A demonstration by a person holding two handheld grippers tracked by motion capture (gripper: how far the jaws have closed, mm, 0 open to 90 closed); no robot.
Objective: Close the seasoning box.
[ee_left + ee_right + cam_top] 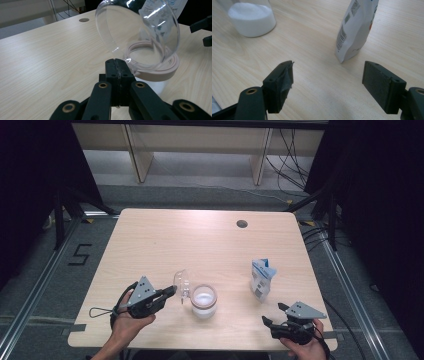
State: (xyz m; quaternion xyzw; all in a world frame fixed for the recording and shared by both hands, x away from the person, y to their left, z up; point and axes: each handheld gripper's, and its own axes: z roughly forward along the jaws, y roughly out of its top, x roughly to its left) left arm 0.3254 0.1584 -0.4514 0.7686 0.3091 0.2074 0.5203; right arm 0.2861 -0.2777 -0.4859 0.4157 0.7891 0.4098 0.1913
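A person is working at a pale wooden table [150, 245], holding a two-jaw gripper in each hand. On the left, the left gripper [172, 292] is pinching the thin rim of a clear, dome-shaped plastic lid [181, 284], its black jaws pressed fully together on the edge. The lid is being held tilted on its side, just above and to the left of a small round jar with a beige rim and white powder inside [204, 301]. Judging by that tilt, the lid is being kept clear of the jar's mouth so that the mouth is left open. The left gripper view is showing the lid [140, 35] hanging over the jar's beige rim [160, 72], very close to it; whether they are touching cannot be told. Further right, a white and blue paper pouch [262, 279] is standing upright, well apart from the jar. At the far right, near the table's front edge, the right gripper [272, 320] is resting with its jaws standing wide apart and holding nothing, pointing toward the pouch [357, 27]. Nothing is lying between that gripper and the pouch. A small round cable hole [242, 224] is sitting near the table's far edge.
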